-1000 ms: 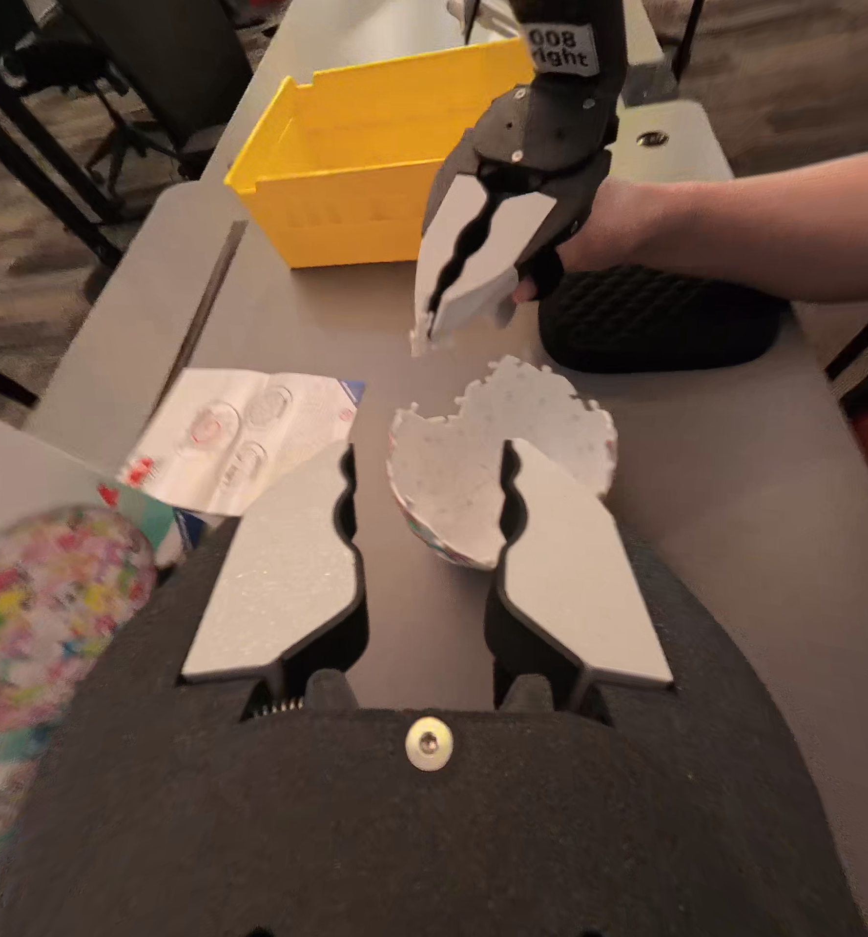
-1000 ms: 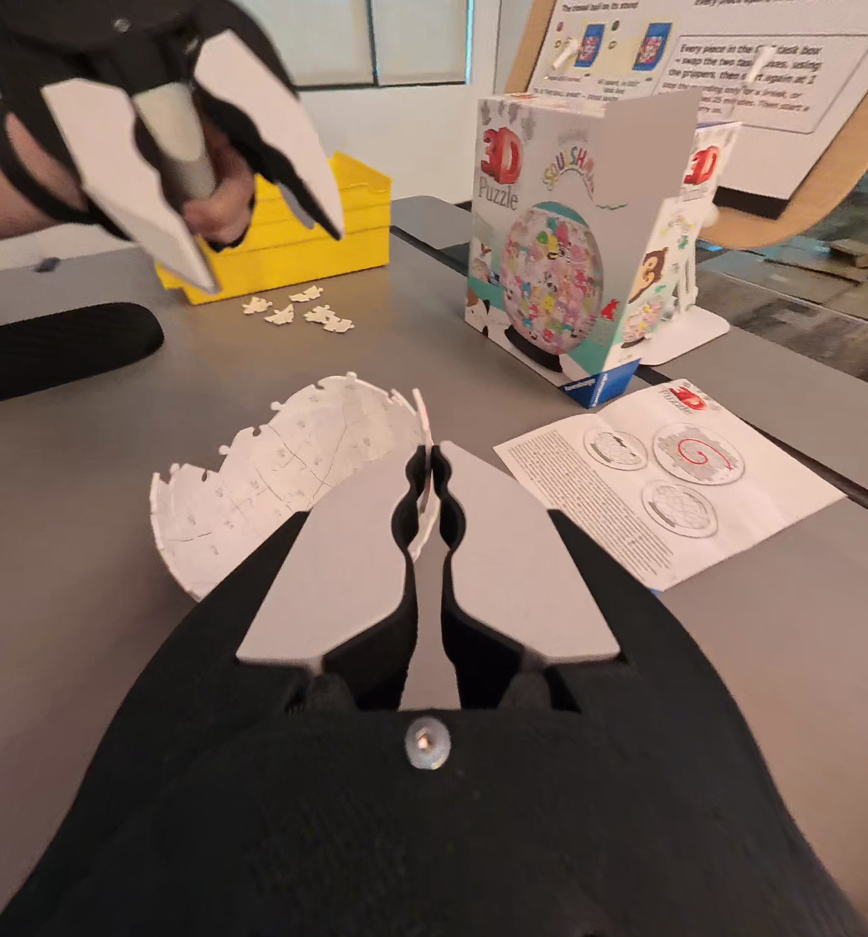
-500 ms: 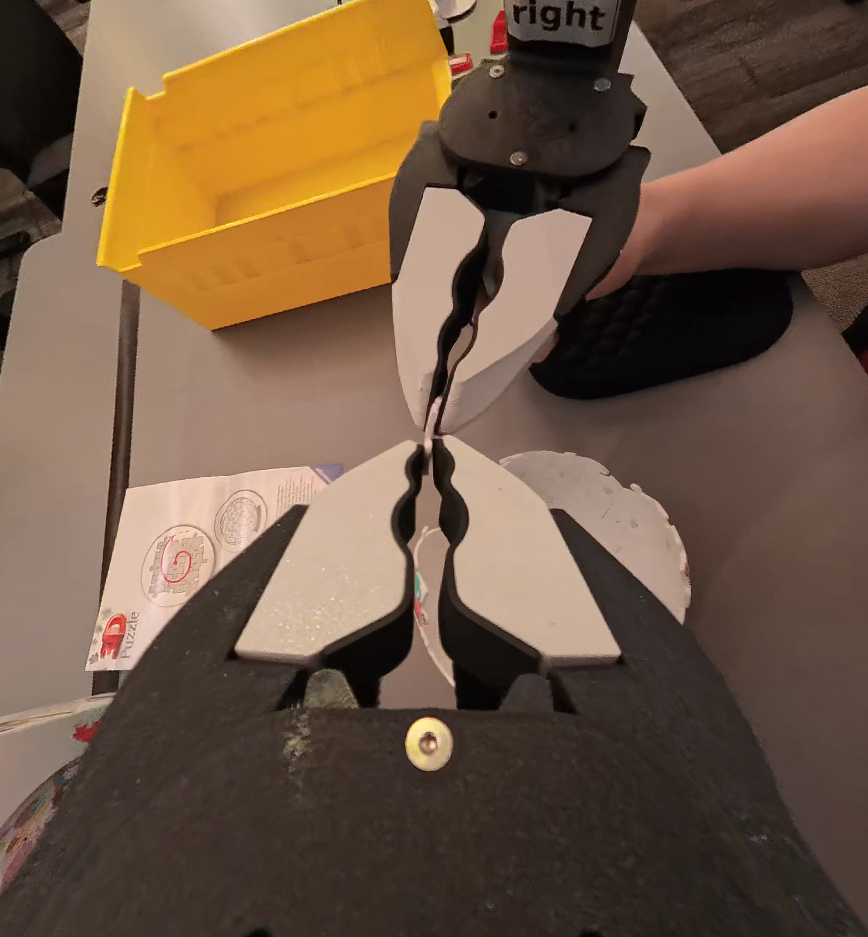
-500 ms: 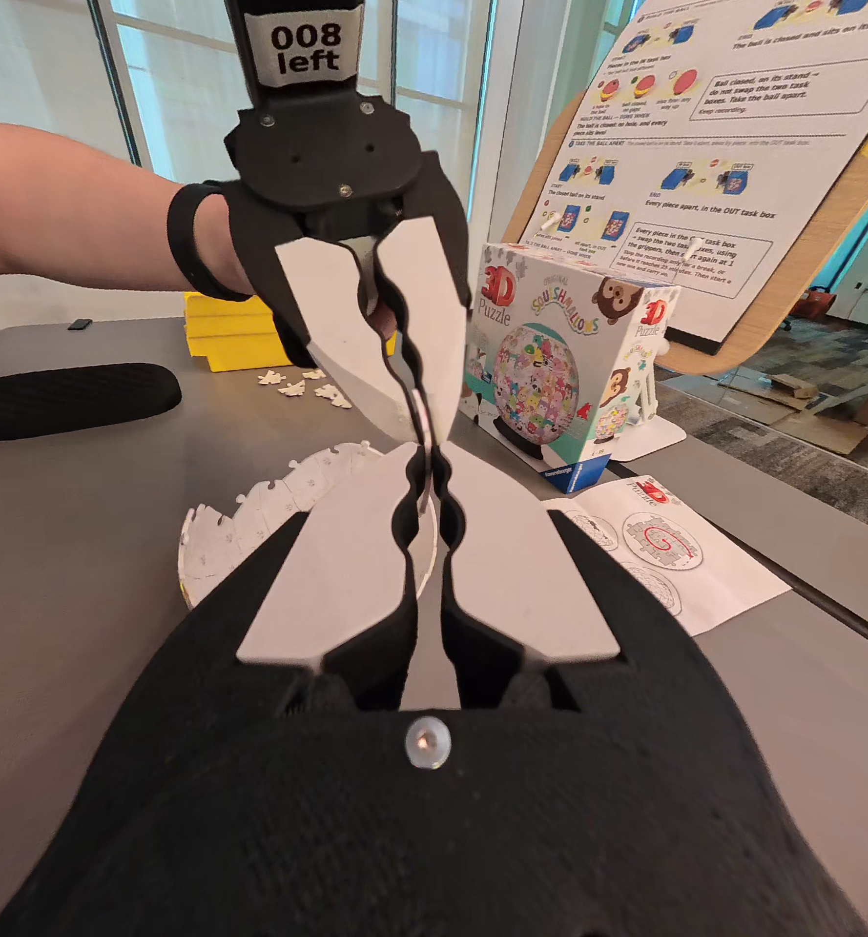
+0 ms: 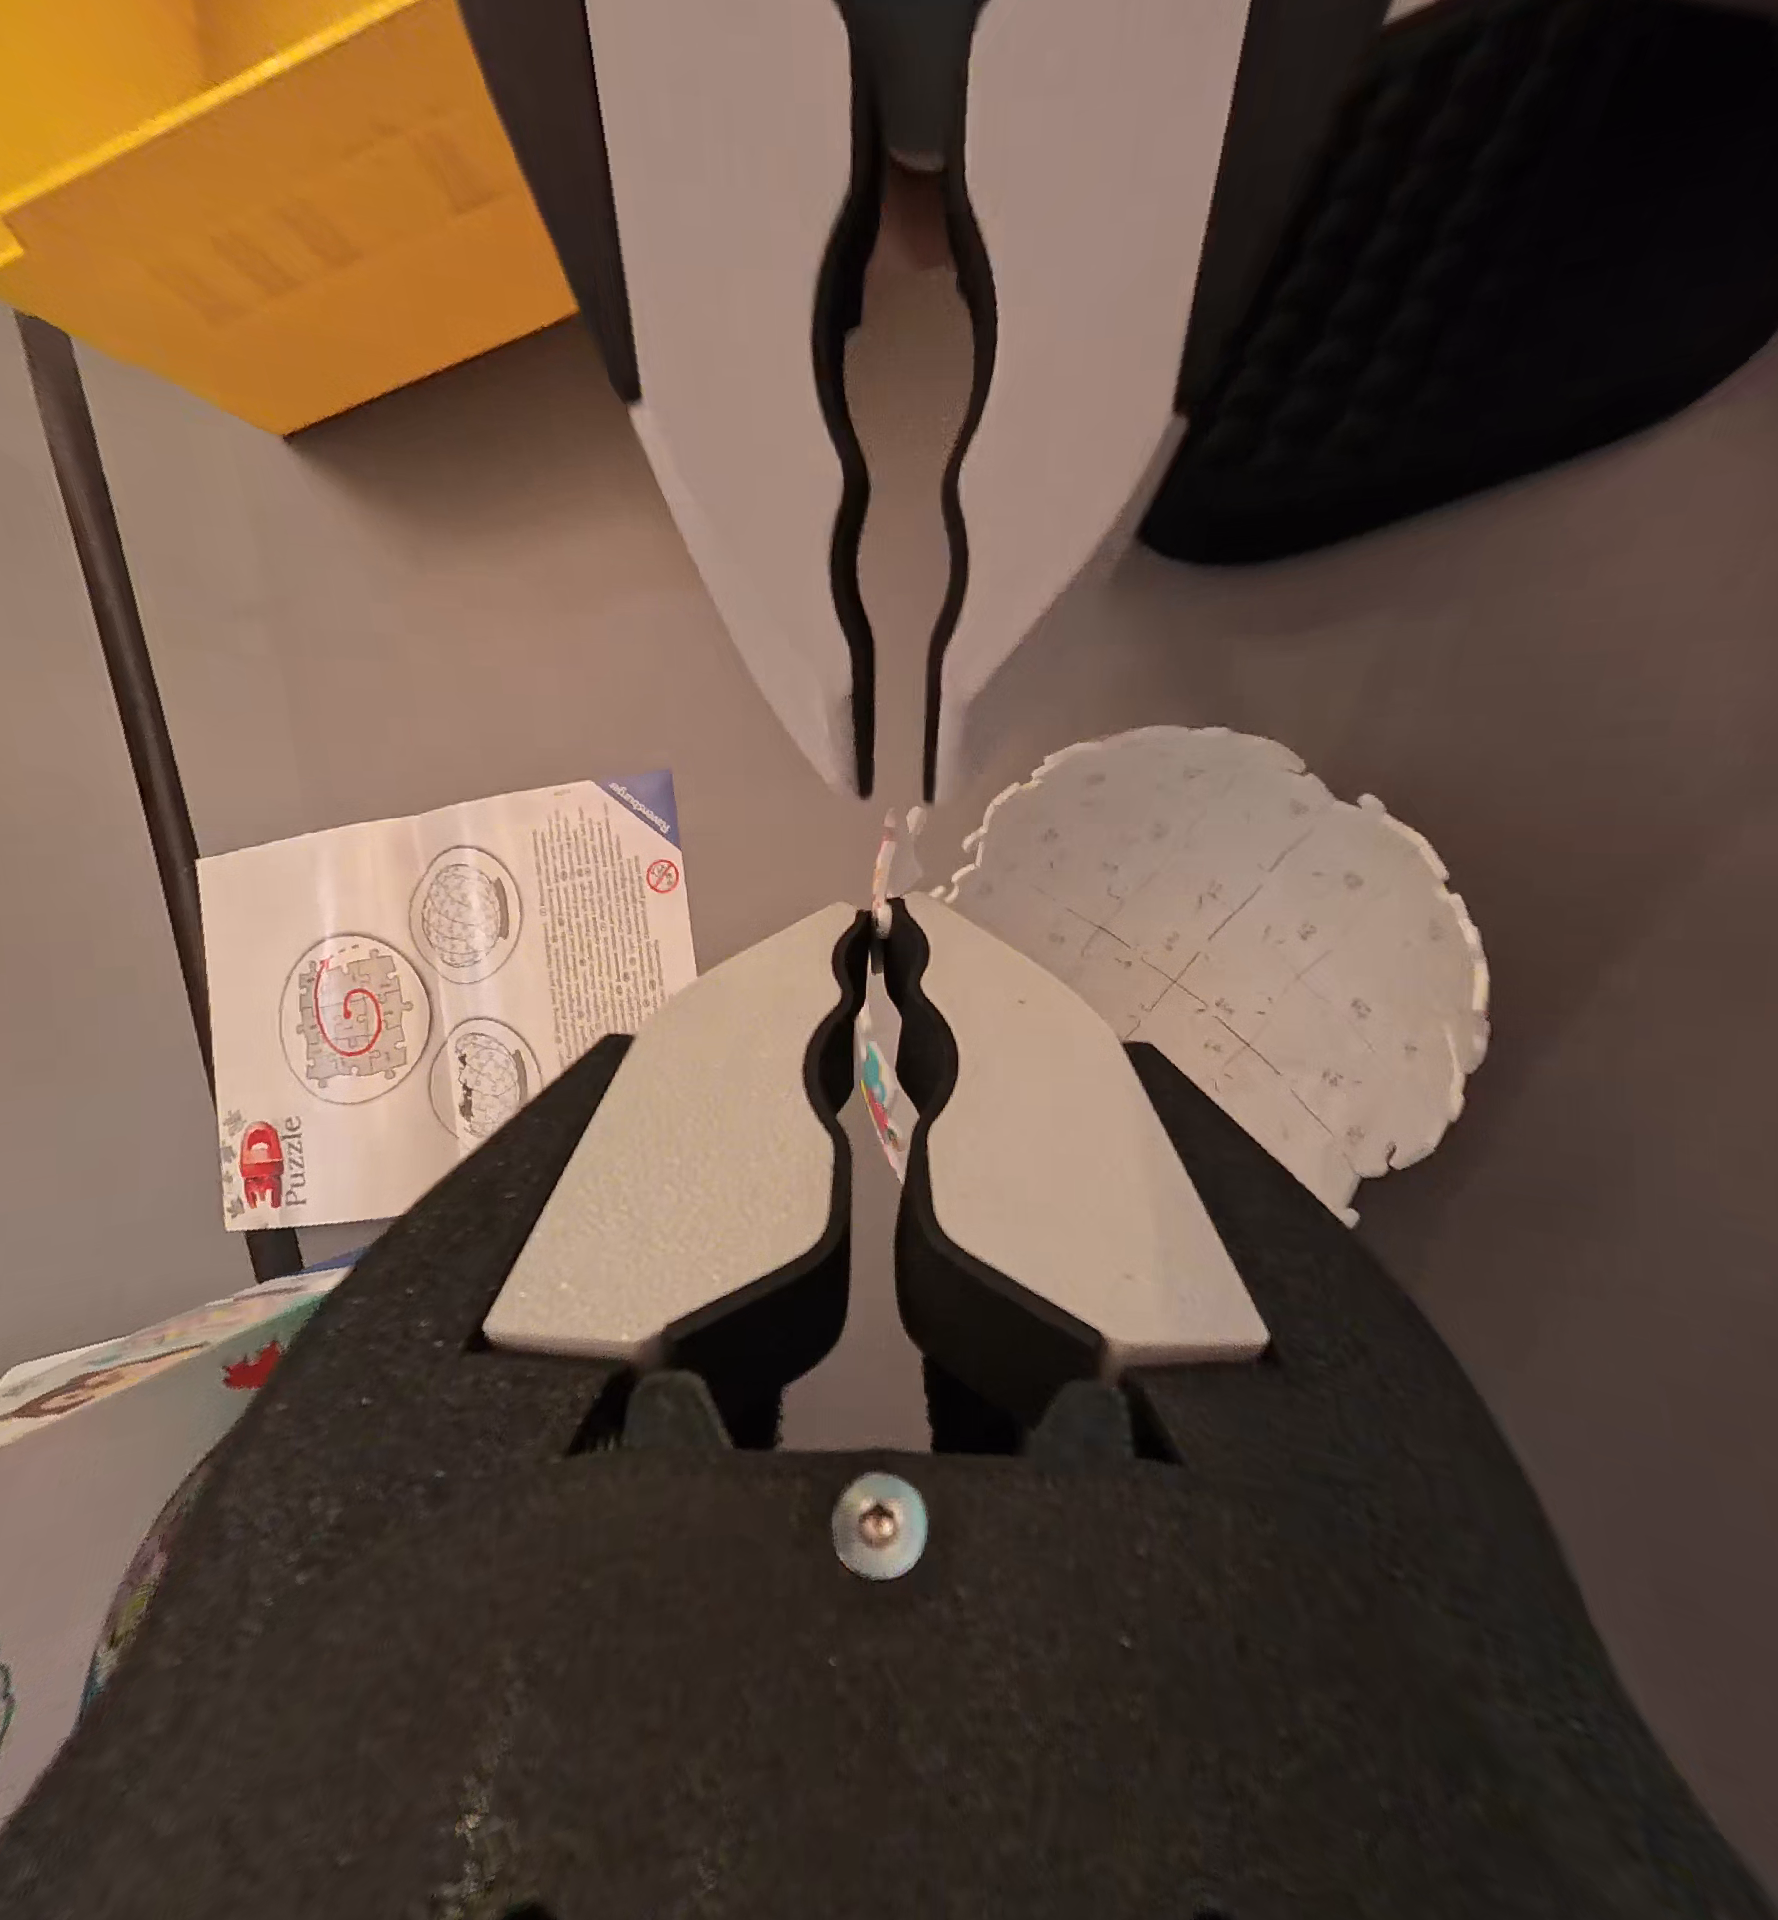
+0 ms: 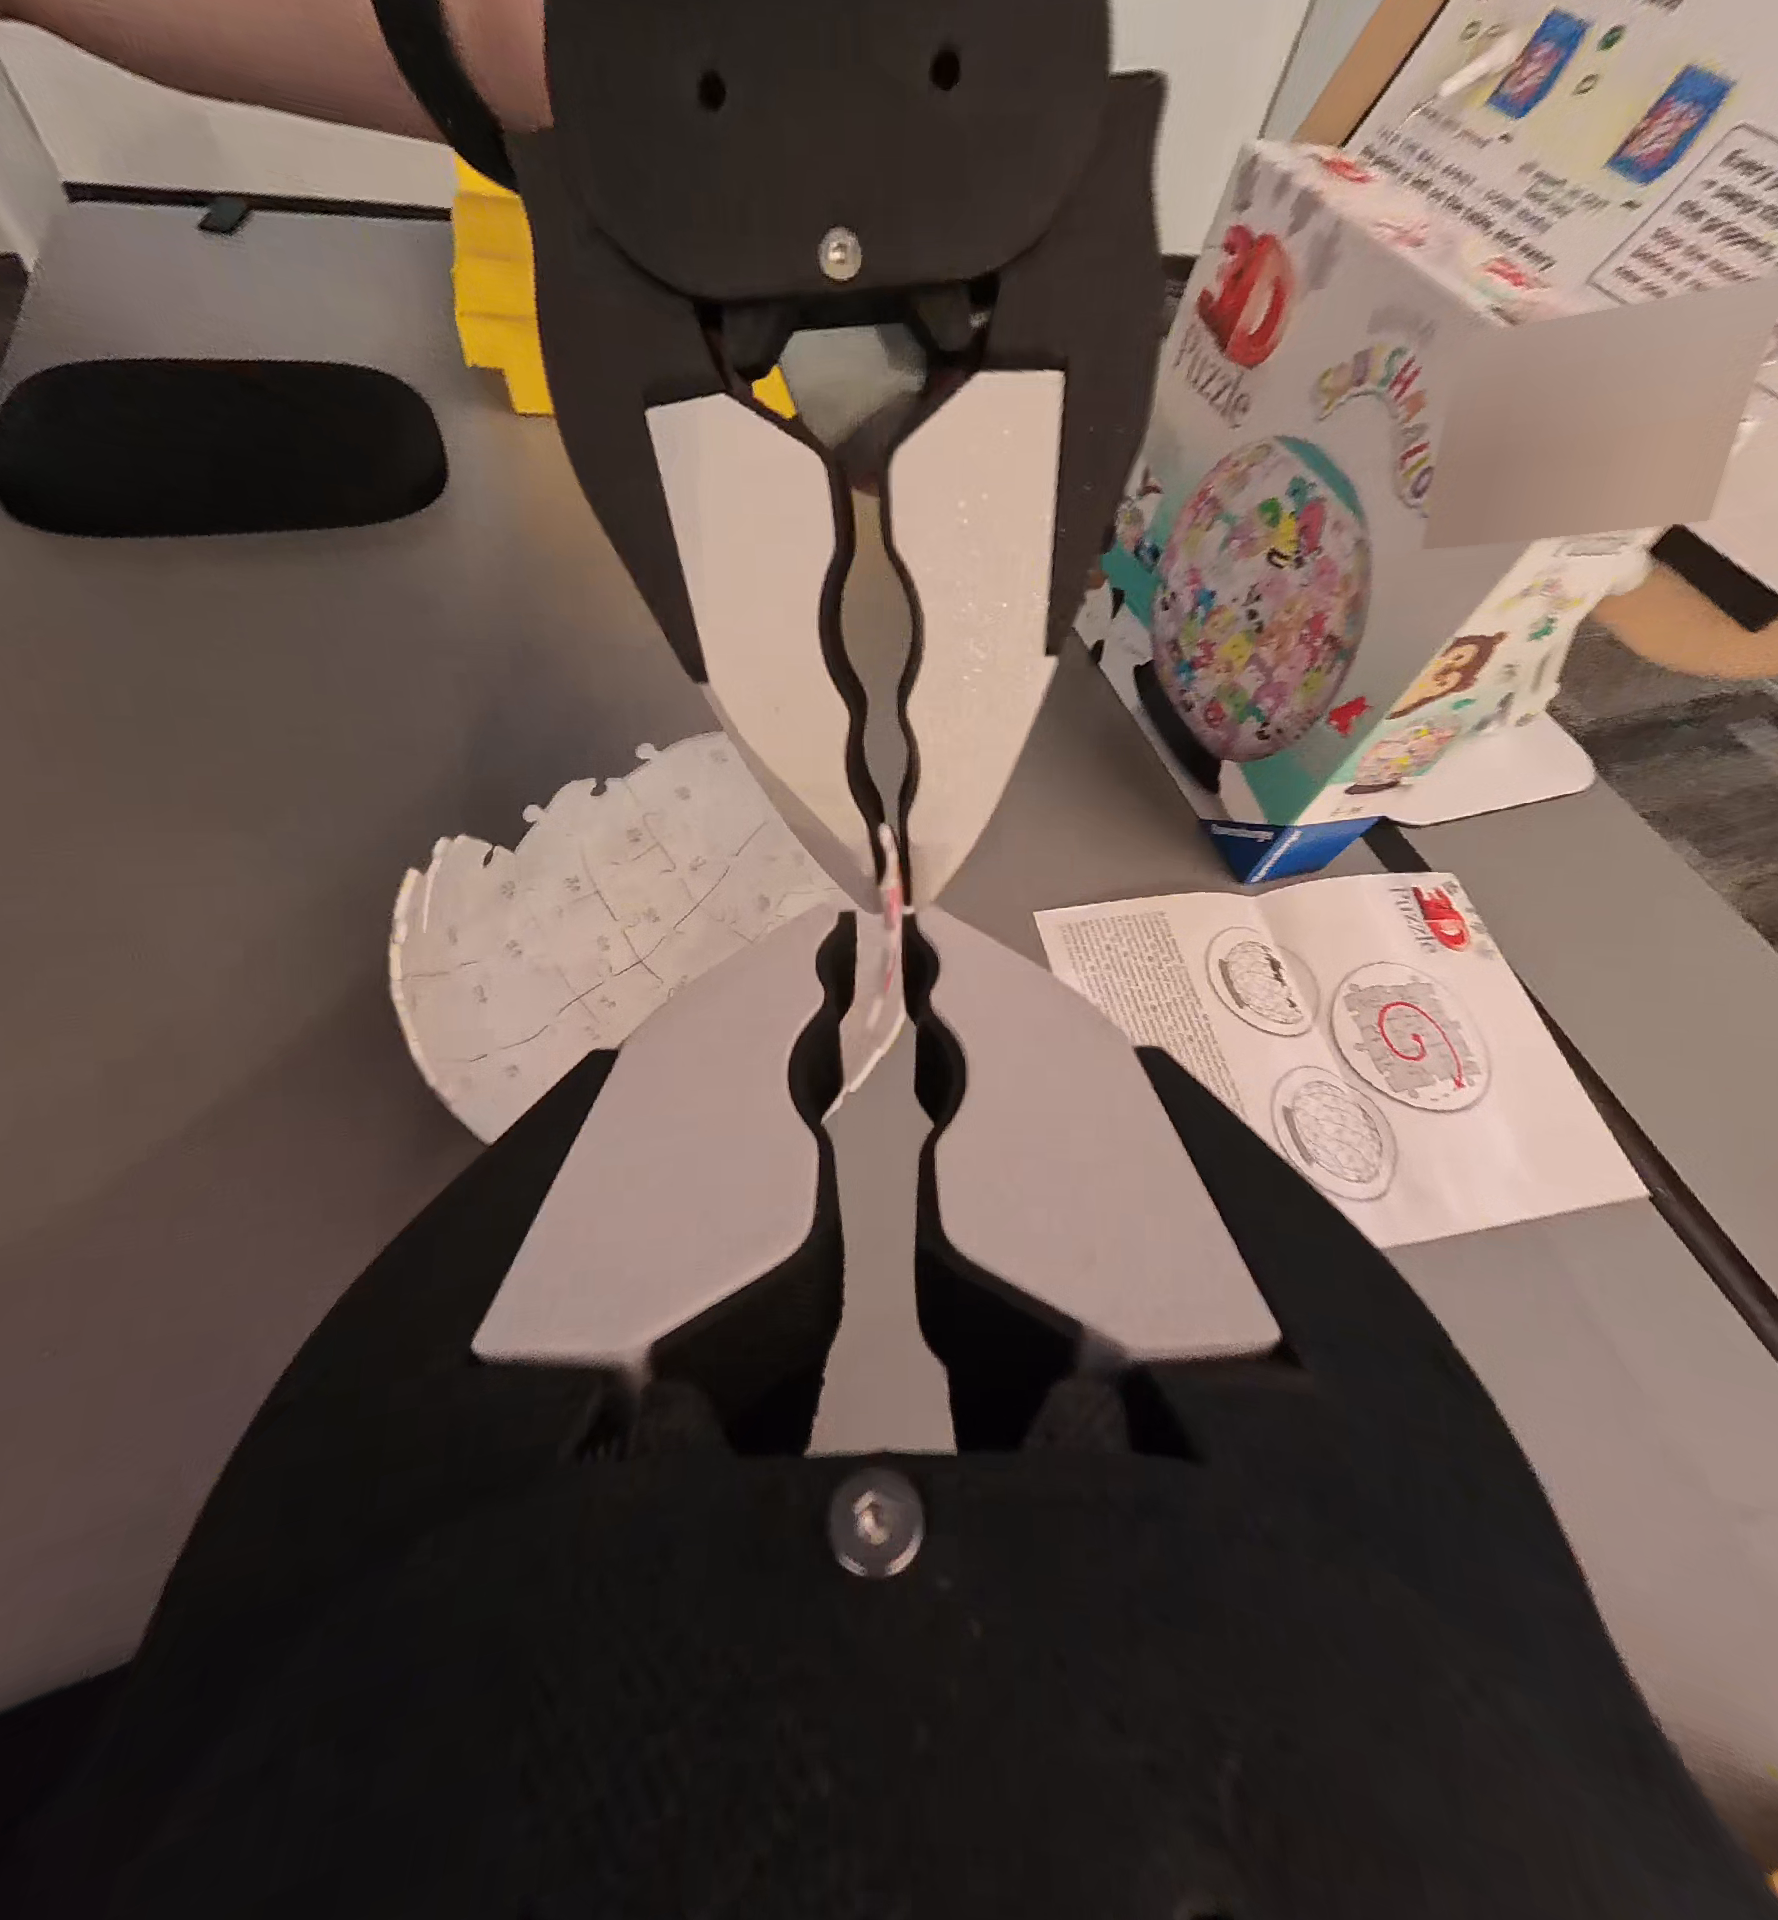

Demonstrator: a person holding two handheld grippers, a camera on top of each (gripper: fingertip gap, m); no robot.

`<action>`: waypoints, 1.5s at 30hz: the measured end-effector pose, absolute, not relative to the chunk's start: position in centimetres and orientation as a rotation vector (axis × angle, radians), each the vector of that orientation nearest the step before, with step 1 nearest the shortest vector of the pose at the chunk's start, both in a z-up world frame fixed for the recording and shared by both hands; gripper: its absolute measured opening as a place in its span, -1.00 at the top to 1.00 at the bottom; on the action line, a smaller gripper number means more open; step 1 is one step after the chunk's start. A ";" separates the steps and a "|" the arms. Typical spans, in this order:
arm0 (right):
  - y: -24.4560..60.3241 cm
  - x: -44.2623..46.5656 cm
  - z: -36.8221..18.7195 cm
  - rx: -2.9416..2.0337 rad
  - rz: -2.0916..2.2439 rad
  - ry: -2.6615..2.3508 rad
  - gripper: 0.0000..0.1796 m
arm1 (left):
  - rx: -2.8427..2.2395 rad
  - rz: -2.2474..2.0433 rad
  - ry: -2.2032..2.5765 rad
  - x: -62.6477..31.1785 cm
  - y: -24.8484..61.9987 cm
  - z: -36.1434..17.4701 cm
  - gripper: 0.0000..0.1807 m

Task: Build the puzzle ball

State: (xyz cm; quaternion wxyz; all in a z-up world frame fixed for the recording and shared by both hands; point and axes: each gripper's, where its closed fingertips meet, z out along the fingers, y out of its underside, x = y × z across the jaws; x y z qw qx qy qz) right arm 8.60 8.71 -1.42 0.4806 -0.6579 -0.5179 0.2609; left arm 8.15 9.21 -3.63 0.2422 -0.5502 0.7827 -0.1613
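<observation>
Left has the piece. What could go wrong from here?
1. The left gripper pinches the puzzle piece only at its very tips, so it could twist or drop.
2. The right gripper, barely open, sits close to the piece. Backing off crooked might knock it.
3. The half ball lies loose on the table and may rock when pressed.

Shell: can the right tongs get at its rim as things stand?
Probably yes. The right tongs look slightly open and empty, right above the shell. Only the left tongs, shut on a piece, crowd them tip to tip.
</observation>
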 end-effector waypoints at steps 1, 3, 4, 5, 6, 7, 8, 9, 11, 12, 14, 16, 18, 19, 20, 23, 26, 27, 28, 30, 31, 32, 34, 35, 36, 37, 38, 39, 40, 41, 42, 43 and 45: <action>8.8 8.4 -1.6 -1.610 0.633 -1.277 0.91 | -1.501 -0.450 2.144 8.3 9.1 -3.7 0.98; 9.2 8.3 -1.9 -1.613 0.604 -1.280 0.96 | -1.504 -0.445 2.151 8.3 9.3 -3.8 0.98; 9.3 8.2 -2.0 -1.612 0.612 -1.275 0.96 | -1.503 -0.447 2.155 8.3 9.3 -3.9 0.98; 9.3 8.2 -2.2 -1.617 0.630 -1.271 0.96 | -1.508 -0.452 2.160 8.3 9.3 -4.1 0.98; 9.3 8.2 -2.3 -1.620 0.648 -1.261 0.96 | -1.510 -0.459 2.159 8.3 9.4 -4.2 0.98; 9.4 8.2 -2.5 -1.620 0.664 -1.253 0.96 | -1.511 -0.465 2.157 8.3 9.4 -4.4 0.98; 9.4 8.2 -2.5 -1.620 0.671 -1.247 0.95 | -1.512 -0.473 2.157 8.3 9.4 -4.5 0.98; 9.6 8.3 -2.6 -1.624 0.664 -1.237 0.92 | -1.514 -0.478 2.156 8.3 9.4 -4.5 0.98; 9.7 8.4 -2.8 -1.632 0.654 -1.235 0.92 | -1.517 -0.496 2.147 8.5 9.4 -4.5 0.98; 9.6 8.4 -2.8 -1.626 0.658 -1.240 0.97 | -1.521 -0.500 2.143 8.5 9.5 -4.5 0.98; 9.6 8.4 -2.9 -1.627 0.649 -1.244 0.97 | -1.526 -0.512 2.155 8.5 9.4 -4.5 0.98; 9.7 8.6 -3.2 -1.661 0.652 -1.237 0.97 | -1.531 -0.508 2.152 8.5 9.5 -4.3 0.90; 9.9 8.9 -4.0 -1.708 0.672 -1.210 0.97 | -1.525 -0.478 2.138 8.6 9.9 -3.8 0.64; 9.9 8.9 -4.4 -1.727 0.692 -1.199 0.97 | -1.524 -0.474 2.146 8.5 9.9 -3.6 0.61; 9.9 8.8 -4.8 -1.736 0.700 -1.193 0.97 | -1.523 -0.462 2.155 8.5 10.1 -3.4 0.59; 9.9 8.6 -5.2 -1.739 0.680 -1.197 0.97 | -1.545 -0.340 2.237 8.0 10.8 -3.7 0.54; 9.9 8.3 -5.1 -1.722 0.650 -1.208 0.97 | -1.599 -0.249 2.321 7.6 11.0 -4.6 0.50; 9.8 8.2 -5.1 -1.720 0.656 -1.210 0.97 | -1.601 -0.222 2.344 7.6 11.0 -4.9 0.52; 9.9 8.1 -5.2 -1.719 0.660 -1.204 0.97 | -1.589 -0.198 2.363 7.7 11.1 -5.1 0.53; 10.0 8.0 -5.5 -1.717 0.643 -1.205 0.97 | -1.574 -0.173 2.400 7.9 10.9 -5.7 0.55; 10.1 8.0 -5.6 -1.714 0.622 -1.207 0.97 | -1.574 -0.167 2.417 8.0 10.8 -6.0 0.55; 10.2 8.0 -5.6 -1.709 0.610 -1.209 0.97 | -1.577 -0.159 2.430 8.1 10.7 -6.3 0.55; 10.1 7.9 -5.6 -1.702 0.620 -1.212 0.97 | -1.575 -0.133 2.455 8.1 10.8 -6.8 0.60; 10.3 8.0 -5.6 -1.694 0.616 -1.202 0.97 | -1.568 -0.119 2.467 8.1 10.9 -7.0 0.65; 10.3 8.0 -5.6 -1.694 0.619 -1.197 0.97 | -1.565 -0.118 2.477 8.1 10.9 -7.2 0.70; 10.4 8.1 -5.7 -1.698 0.624 -1.195 0.97 | -1.567 -0.125 2.485 8.1 10.8 -7.3 0.74; 10.5 8.2 -5.8 -1.696 0.617 -1.188 0.97 | -1.571 -0.127 2.492 8.1 10.7 -7.3 0.76; 10.6 8.2 -5.8 -1.693 0.614 -1.185 0.97 | -1.570 -0.121 2.496 8.0 10.7 -7.3 0.77; 10.5 8.2 -5.8 -1.694 0.622 -1.186 0.97 | -1.565 -0.119 2.497 7.9 10.7 -7.2 0.79; 10.6 8.2 -5.8 -1.692 0.624 -1.182 0.97 | -1.559 -0.119 2.495 7.9 10.7 -7.1 0.82; 10.6 8.1 -5.8 -1.690 0.625 -1.180 0.97 | -1.555 -0.128 2.491 7.9 10.7 -7.1 0.84; 10.6 8.1 -5.9 -1.691 0.633 -1.181 0.97 | -1.555 -0.135 2.488 8.0 10.7 -7.0 0.86; 10.6 8.0 -5.9 -1.690 0.639 -1.173 0.97 | -1.566 -0.140 2.499 7.8 10.5 -7.1 0.93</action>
